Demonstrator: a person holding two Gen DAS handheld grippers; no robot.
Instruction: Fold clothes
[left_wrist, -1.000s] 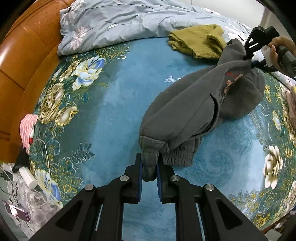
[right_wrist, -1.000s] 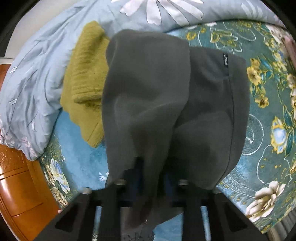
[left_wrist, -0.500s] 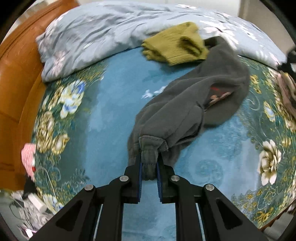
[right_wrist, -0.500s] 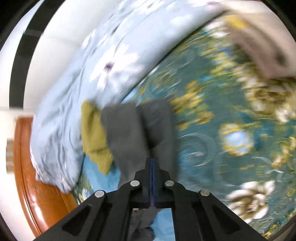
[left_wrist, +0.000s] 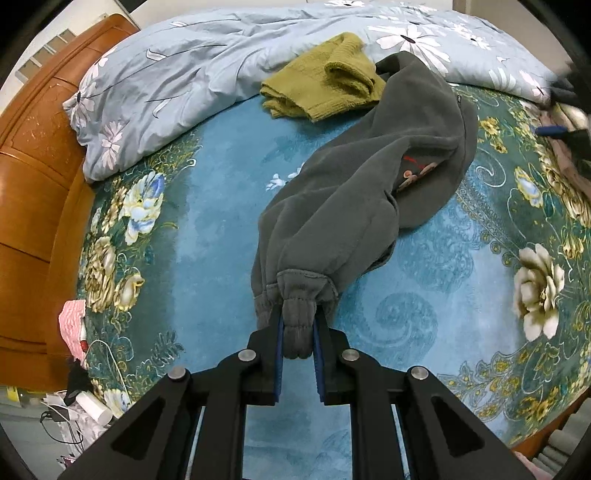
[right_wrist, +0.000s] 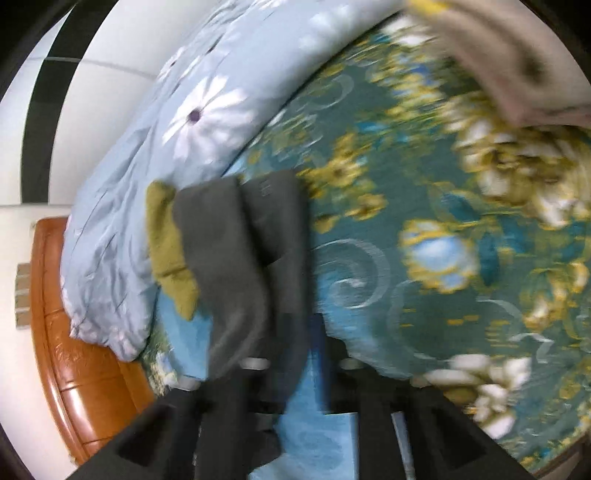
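Home bedroom; quilt (left_wrist: 207, 74) on bed, wooden headboard (left_wrist: 33, 147).

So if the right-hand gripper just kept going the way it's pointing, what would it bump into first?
Probably the blue patterned bedspread between its open fingers, with the grey sweatpants just left of that line. The right gripper is blurred, so depth is uncertain.

Even indoor light, left view sharp, right view motion-blurred, fisheye bending w/ dark corners

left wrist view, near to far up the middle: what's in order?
left gripper fingers clamped on the cuff → grey sweatpants lying across the blue floral bedspread → olive knit sweater → light blue floral duvet.
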